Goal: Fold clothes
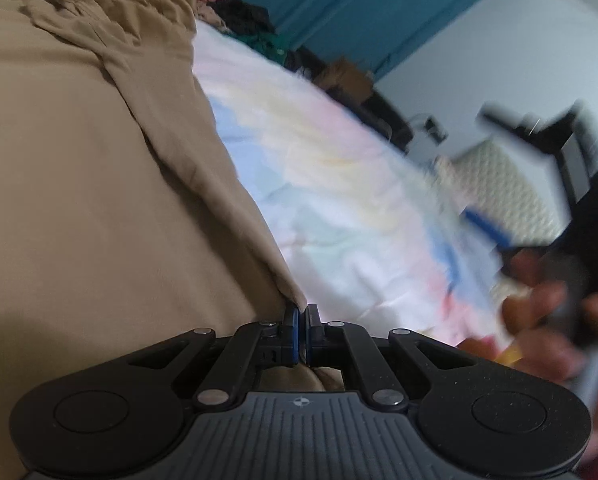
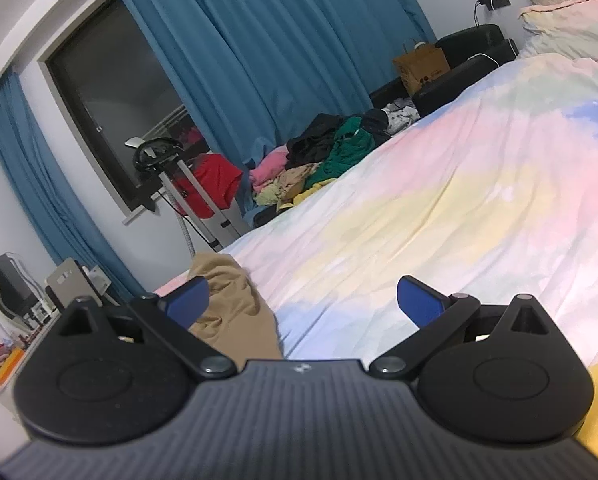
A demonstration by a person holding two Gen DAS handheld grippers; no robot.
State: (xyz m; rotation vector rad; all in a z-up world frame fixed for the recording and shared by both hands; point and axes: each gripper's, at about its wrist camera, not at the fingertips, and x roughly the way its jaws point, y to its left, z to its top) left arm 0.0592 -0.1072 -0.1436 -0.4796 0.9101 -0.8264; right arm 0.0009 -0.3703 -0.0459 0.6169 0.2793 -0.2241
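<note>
With the left tongs [image 1: 301, 316] clamped on only the tan garment's [image 1: 99, 200] corner at 12 o'clock and the right tongs [image 2: 301, 304] held apart, the thin edge could be pulled out.

Two wrist cameras, both low over the bed [image 2: 459, 200]

The left view sits close above the tan garment [image 1: 99, 200], tilted, facing toward 1 o'clock; the right view looks toward 11 o'clock at the blue curtain [image 2: 259, 40]. Both share bed, garment and curtain.
</note>
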